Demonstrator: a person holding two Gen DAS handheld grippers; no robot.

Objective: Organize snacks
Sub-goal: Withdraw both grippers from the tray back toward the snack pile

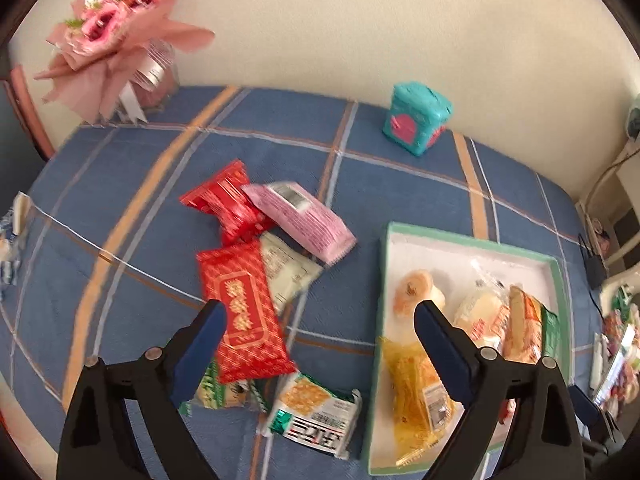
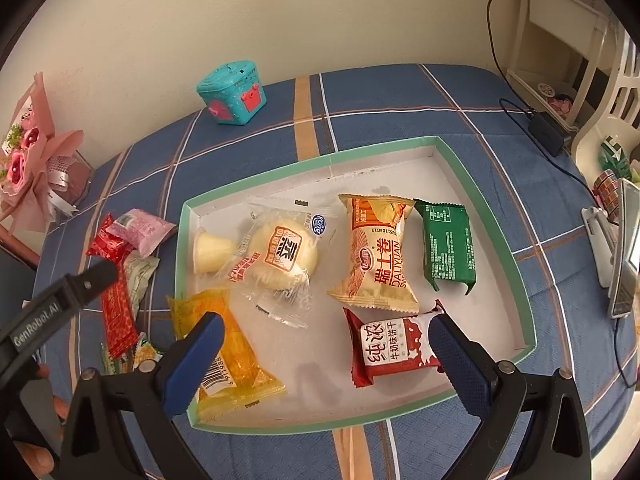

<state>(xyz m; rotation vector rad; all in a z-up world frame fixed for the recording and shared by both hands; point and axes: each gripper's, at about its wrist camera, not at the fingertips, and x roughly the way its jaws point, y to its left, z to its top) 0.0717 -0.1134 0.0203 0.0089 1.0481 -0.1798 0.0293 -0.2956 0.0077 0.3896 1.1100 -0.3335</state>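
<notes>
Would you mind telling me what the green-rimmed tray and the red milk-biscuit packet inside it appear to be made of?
The green-rimmed tray looks like matte cardboard, probably a box lid: thin folded walls, a dull white inside and creased corners. The red milk-biscuit packet looks like glossy plastic film, with crimped zigzag end seals and a slight sheen, though foil lining cannot be ruled out.

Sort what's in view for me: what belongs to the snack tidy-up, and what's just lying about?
Job:
green-rimmed tray with snacks inside
loose red packet
pink packet
cracker packet
left claw and right claw, both open and holding nothing

Lying about:
teal box
pink bouquet
black adapter
phone
</notes>
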